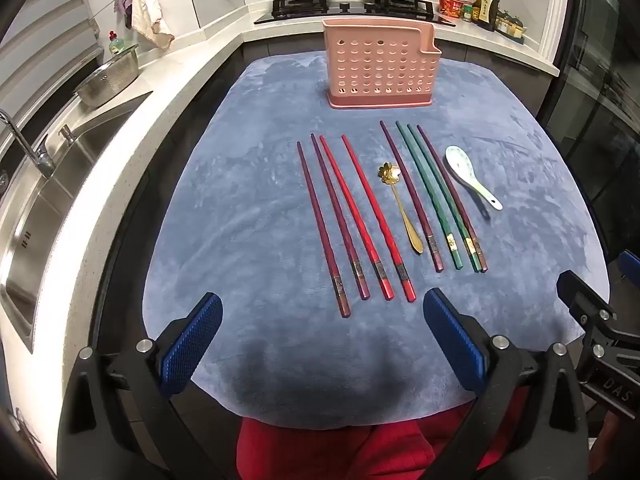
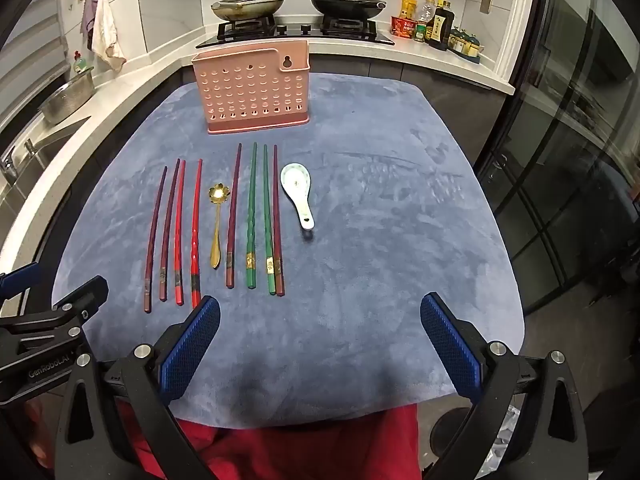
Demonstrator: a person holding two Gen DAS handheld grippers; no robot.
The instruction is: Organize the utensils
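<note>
A pink perforated utensil holder (image 1: pixel 381 68) (image 2: pixel 251 88) stands upright at the far side of a blue cloth (image 1: pixel 248 208) (image 2: pixel 380 220). In front of it lie several chopsticks in a row: purple (image 1: pixel 322 226) (image 2: pixel 155 236), red (image 1: pixel 374 216) (image 2: pixel 195 232) and green (image 1: pixel 430 196) (image 2: pixel 251 216). A gold flower spoon (image 1: pixel 400 206) (image 2: pixel 216 220) lies among them. A white ceramic spoon (image 1: pixel 470 176) (image 2: pixel 298 192) lies at the right end. My left gripper (image 1: pixel 322 312) and right gripper (image 2: pixel 320 316) are open and empty, above the cloth's near edge.
A steel sink (image 1: pixel 44 200) with a tap (image 1: pixel 28 144) and a colander (image 1: pixel 108 80) is on the left counter. A stove with two lidded pans (image 2: pixel 298 4) and sauce bottles (image 2: pixel 436 24) are behind. A glass door (image 2: pixel 580 160) is at the right.
</note>
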